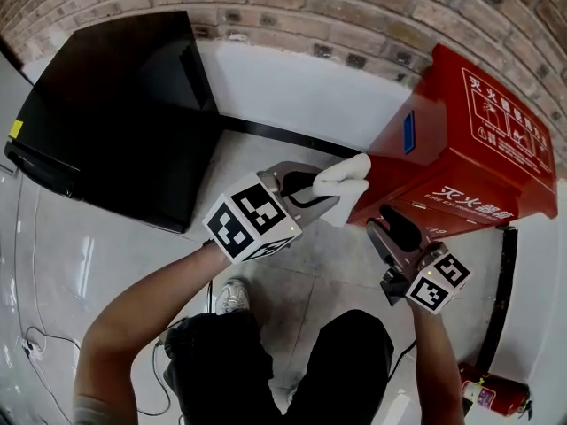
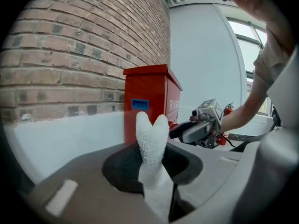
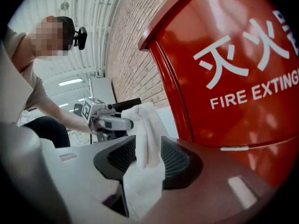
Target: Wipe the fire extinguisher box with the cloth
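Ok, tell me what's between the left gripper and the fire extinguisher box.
The white cloth, clamped by the left gripper, sticks out toward the fire extinguisher box; nothing else lies between. The head view shows it best.

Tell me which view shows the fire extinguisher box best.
The head view: the fire extinguisher box shows lid, front and one side. The left gripper view hides its base behind the cloth; the right gripper view only its lettered front, close up.

A building's hallway: brick wall, glossy tiled floor, fire extinguisher box.
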A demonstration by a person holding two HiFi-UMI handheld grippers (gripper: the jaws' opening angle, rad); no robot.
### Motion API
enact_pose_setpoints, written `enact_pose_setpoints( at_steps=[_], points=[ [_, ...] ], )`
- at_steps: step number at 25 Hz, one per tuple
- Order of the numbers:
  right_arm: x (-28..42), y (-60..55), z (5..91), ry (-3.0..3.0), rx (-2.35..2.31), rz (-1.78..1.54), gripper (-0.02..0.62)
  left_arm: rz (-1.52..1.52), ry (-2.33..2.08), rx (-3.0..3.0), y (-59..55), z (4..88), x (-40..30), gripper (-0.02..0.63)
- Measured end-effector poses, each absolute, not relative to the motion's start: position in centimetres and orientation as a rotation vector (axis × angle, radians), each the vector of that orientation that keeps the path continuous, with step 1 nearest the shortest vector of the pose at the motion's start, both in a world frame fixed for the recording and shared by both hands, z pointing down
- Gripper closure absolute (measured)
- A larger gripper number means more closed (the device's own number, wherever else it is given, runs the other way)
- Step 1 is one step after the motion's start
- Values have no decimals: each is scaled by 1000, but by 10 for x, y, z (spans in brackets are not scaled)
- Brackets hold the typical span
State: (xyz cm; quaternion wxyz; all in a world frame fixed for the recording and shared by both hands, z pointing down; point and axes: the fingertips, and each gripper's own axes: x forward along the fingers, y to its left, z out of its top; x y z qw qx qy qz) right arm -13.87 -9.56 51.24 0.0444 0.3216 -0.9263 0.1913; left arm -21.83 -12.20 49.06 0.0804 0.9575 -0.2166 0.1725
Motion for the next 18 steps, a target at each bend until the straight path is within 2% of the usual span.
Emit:
enact_pose_setpoints(
  at_steps=[5,6,11,18],
  points=[
    [-120,-94,510,-2676,1074,488,556,401,-599,2937,-144,446,-198,495],
    [-117,-93,509,-2663,1090,488,570,378,-533,2979,-142,434,-191,497],
    [-105,-82,502,-2622,1108,489,572,364,-66,3144,-118,396,-155,497],
    [-95,-75,487,-2602,1117,450,572,368,-223,3137,-163,389,-132,495]
  ],
)
